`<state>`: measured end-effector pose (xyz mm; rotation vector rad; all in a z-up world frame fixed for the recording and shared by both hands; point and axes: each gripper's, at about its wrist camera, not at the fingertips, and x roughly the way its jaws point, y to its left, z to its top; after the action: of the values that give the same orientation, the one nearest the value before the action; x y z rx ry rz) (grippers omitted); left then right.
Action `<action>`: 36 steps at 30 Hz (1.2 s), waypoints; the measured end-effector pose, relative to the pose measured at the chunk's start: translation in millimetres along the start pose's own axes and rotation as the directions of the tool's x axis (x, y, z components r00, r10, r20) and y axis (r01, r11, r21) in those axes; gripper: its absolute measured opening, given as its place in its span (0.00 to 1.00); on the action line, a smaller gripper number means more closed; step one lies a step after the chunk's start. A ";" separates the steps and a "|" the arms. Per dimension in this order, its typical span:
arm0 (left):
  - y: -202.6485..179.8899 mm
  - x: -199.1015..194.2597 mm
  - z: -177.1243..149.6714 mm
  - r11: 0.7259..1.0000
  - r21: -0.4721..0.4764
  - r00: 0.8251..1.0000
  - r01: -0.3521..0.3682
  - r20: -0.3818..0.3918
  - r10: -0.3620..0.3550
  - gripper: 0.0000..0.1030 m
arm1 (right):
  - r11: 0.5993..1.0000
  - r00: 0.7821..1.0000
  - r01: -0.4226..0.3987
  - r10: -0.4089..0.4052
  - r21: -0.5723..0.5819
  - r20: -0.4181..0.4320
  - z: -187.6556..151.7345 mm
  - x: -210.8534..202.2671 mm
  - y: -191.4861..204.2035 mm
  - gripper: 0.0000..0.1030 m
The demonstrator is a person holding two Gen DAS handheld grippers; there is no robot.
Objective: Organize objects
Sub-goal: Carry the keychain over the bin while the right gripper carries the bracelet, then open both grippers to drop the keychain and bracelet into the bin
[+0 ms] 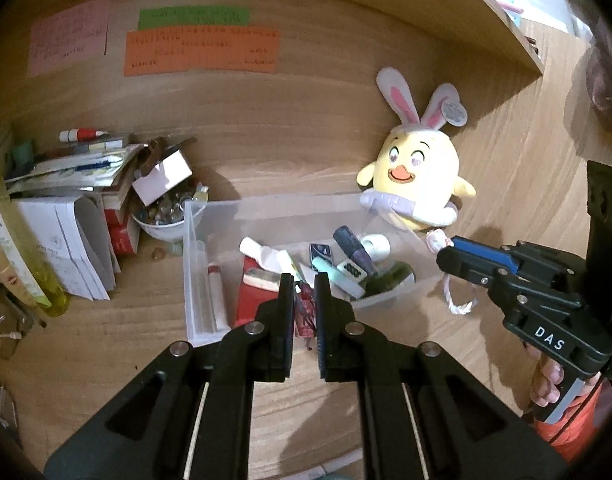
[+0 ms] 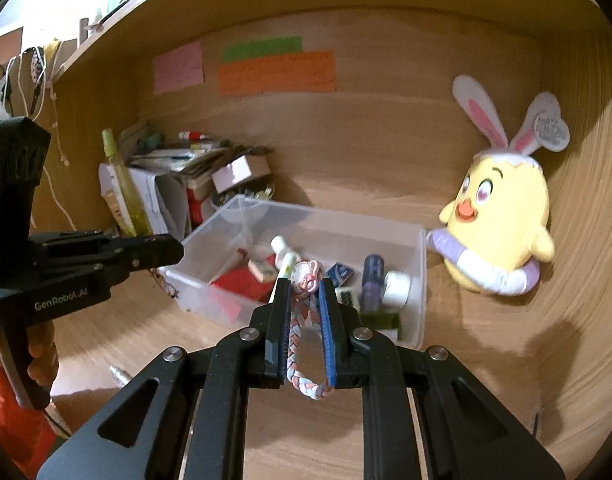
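A clear plastic bin (image 1: 190,248) (image 2: 419,280) stands on the wooden desk and holds several small items, among them a red box, tubes and mahjong tiles. My left gripper (image 1: 304,280) (image 2: 178,250) hovers over the bin's near edge, shut on a small dark red trinket (image 1: 304,314). My right gripper (image 2: 304,282) (image 1: 441,258) is over the bin's right end, shut on a pink-white charm (image 2: 304,276) (image 1: 435,240). The charm's braided cord (image 2: 294,344) (image 1: 461,308) hangs down in a loop.
A yellow chick plush with bunny ears (image 1: 419,176) (image 2: 501,220) leans on the back wall beside the bin. To the left are stacked books and papers (image 1: 74,168), a bowl of small bits (image 1: 166,216) and a yellow bottle (image 1: 46,288). A shelf (image 1: 485,8) overhangs.
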<state>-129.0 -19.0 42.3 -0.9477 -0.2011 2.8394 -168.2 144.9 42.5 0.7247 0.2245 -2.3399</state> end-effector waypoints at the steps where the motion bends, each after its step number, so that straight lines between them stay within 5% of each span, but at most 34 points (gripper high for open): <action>1: 0.9 1.3 2.2 1.000 -0.003 1.000 0.000 0.001 0.000 0.08 | 1.000 1.000 0.003 -0.003 -0.001 0.005 2.8 0.3 -1.1 0.12; 18: 25.4 51.3 17.4 0.998 -0.061 0.998 -0.009 -0.065 0.005 0.08 | 0.998 0.999 0.046 -0.046 -0.038 0.015 41.9 33.5 -18.1 0.12; 32: 39.0 81.3 10.2 0.997 -0.069 0.991 -0.044 -0.125 0.035 0.08 | 1.000 0.992 0.016 -0.017 -0.011 -0.128 20.9 101.2 -28.3 0.12; 34: 37.6 82.2 9.3 0.997 -0.060 0.991 -0.043 -0.131 0.035 0.09 | 1.000 0.989 0.013 -0.015 -0.014 -0.146 17.6 107.7 -28.3 0.12; 36: 35.5 81.7 8.3 0.998 -0.050 0.990 -0.047 -0.134 0.040 0.21 | 1.000 0.987 0.011 -0.014 -0.020 -0.162 14.9 113.3 -27.7 0.12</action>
<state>-201.9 -40.2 -5.1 -1.1610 -0.2439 2.8096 -263.1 98.4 -8.9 0.9073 0.3237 -2.2888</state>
